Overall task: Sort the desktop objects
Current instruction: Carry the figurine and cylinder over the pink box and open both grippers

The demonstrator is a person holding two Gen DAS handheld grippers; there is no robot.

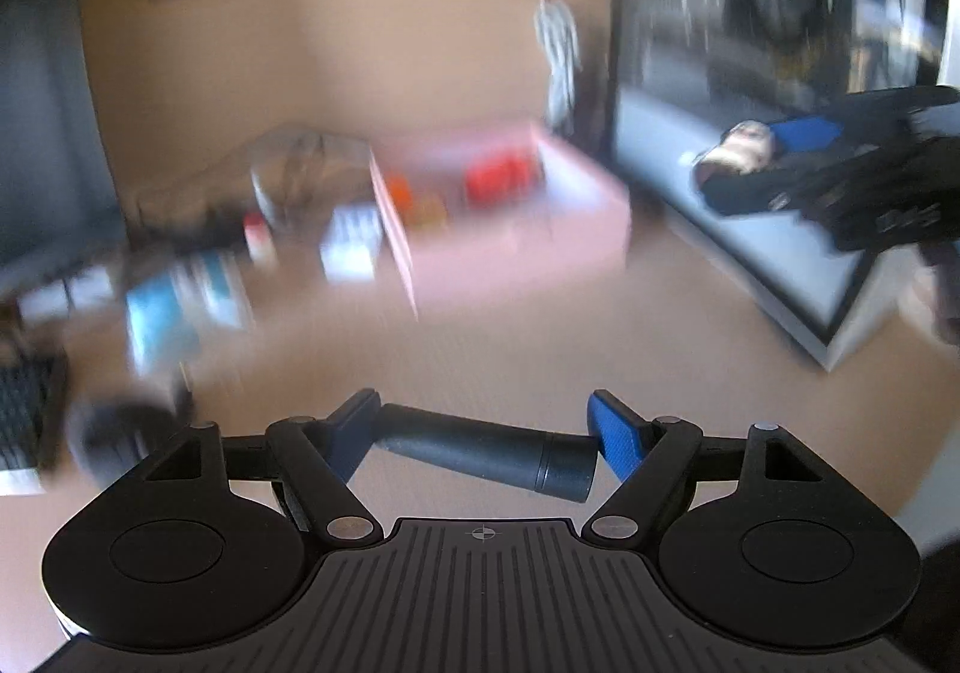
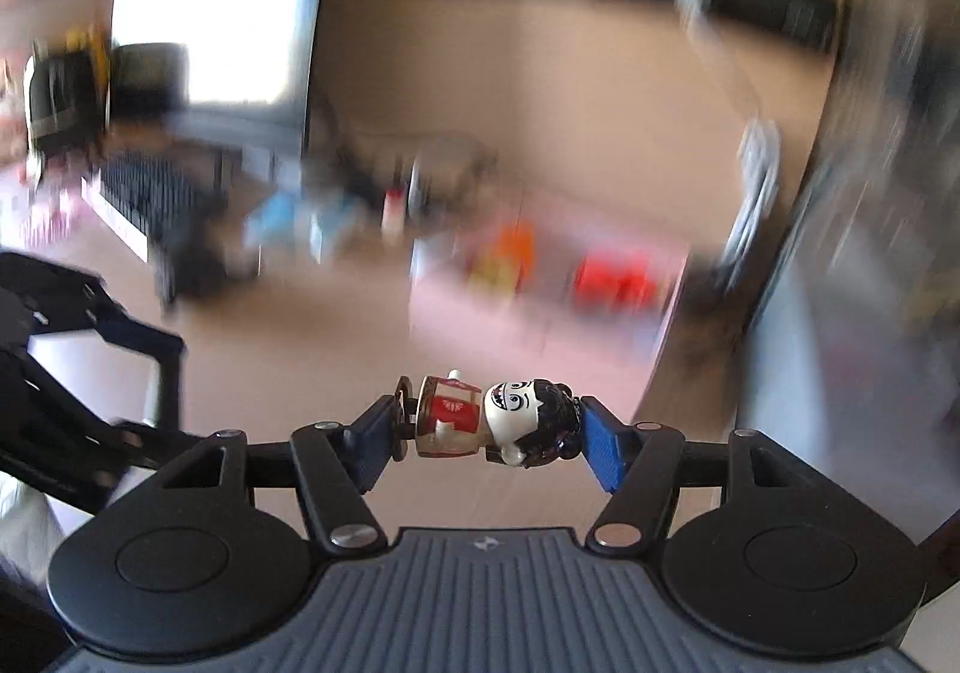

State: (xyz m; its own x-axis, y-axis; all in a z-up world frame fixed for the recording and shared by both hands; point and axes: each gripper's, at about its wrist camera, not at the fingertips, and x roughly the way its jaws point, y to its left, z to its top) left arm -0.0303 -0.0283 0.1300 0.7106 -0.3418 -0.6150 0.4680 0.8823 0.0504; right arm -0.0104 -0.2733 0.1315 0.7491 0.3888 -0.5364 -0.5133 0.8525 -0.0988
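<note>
Left wrist: smooth black cylinder (image 1: 486, 457) between ribbed blue pads (image 1: 615, 436).

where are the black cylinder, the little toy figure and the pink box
black cylinder (image 1: 480, 451): left wrist view, mid-barrel
small black-haired toy figure (image 2: 510, 418): right wrist view, white face
pink open box (image 1: 516, 247): left wrist view, front wall

Tan wooden surface (image 1: 510, 337): bears pink tray (image 1: 510, 247), small boxes (image 1: 351, 241), black keyboard (image 1: 24, 415), clear container (image 1: 300, 175), all blurred
</note>
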